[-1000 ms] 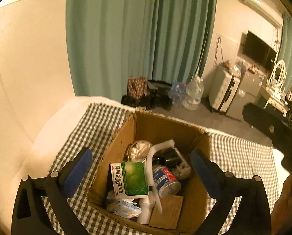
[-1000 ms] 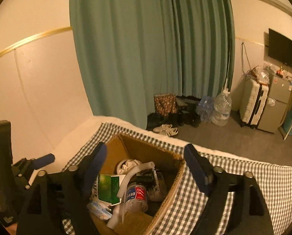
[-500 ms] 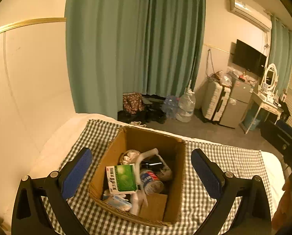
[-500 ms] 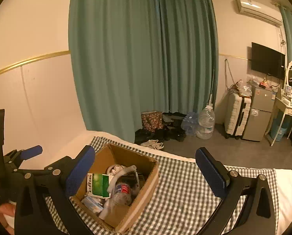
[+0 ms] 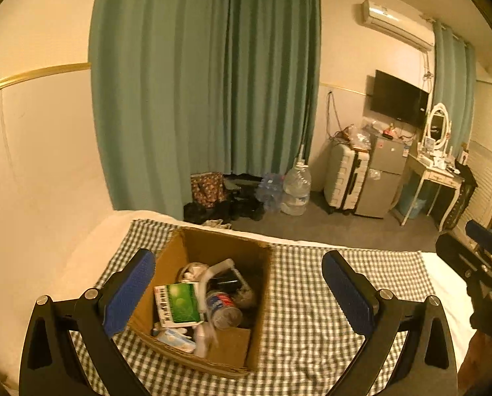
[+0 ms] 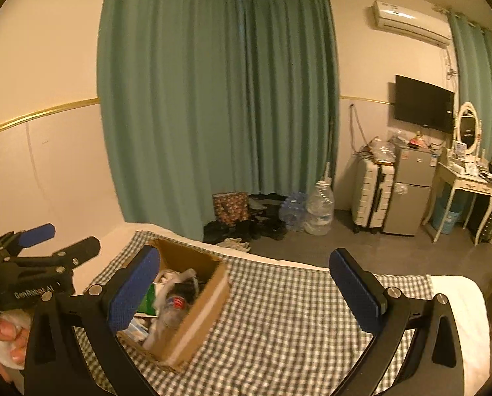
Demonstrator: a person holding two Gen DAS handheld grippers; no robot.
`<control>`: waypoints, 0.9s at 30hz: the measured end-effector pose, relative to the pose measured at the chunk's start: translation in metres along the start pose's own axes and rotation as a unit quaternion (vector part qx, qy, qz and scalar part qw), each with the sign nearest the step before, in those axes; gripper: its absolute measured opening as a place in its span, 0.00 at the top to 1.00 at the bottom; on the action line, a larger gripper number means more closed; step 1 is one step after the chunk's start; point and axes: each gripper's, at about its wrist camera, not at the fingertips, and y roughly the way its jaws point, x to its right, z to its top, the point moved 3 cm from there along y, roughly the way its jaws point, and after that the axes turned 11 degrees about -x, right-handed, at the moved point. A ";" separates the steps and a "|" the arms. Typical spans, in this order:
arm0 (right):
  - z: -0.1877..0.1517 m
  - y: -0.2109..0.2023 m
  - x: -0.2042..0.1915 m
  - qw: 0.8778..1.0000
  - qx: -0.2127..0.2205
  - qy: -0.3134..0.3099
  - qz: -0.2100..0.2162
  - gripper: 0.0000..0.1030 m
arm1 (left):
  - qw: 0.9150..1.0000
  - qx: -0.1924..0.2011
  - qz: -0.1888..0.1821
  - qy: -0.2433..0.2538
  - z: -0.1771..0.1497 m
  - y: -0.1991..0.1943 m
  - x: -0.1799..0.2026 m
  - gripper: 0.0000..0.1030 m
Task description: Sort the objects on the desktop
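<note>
An open cardboard box sits on the checkered cloth. Inside lie a green-and-white medicine carton, a red-and-blue labelled bottle, a white curved tube and a pale packet. My left gripper hangs open, back from and above the box, nothing between its blue pads. My right gripper is open too, to the right of the box, empty. The left gripper's body shows at the right view's left edge, held by a hand.
The cloth covers a white bed or table whose far edge drops to a grey floor. Beyond stand green curtains, bags and water jugs, a suitcase, a small fridge and a dressing table.
Both grippers have pulled back and risen from the box, which now looks smaller and farther. The right gripper's jaws stand wider than a second ago.
</note>
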 end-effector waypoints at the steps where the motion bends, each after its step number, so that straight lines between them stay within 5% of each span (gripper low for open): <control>1: -0.002 -0.004 0.007 1.000 0.000 0.003 -0.003 0.00 | 1.000 0.002 -0.004 0.002 0.000 -0.002 0.008 0.00; 27: -0.045 -0.056 0.170 0.993 -0.017 0.077 -0.084 0.00 | 0.997 -0.014 -0.054 0.055 -0.024 0.010 0.137 0.00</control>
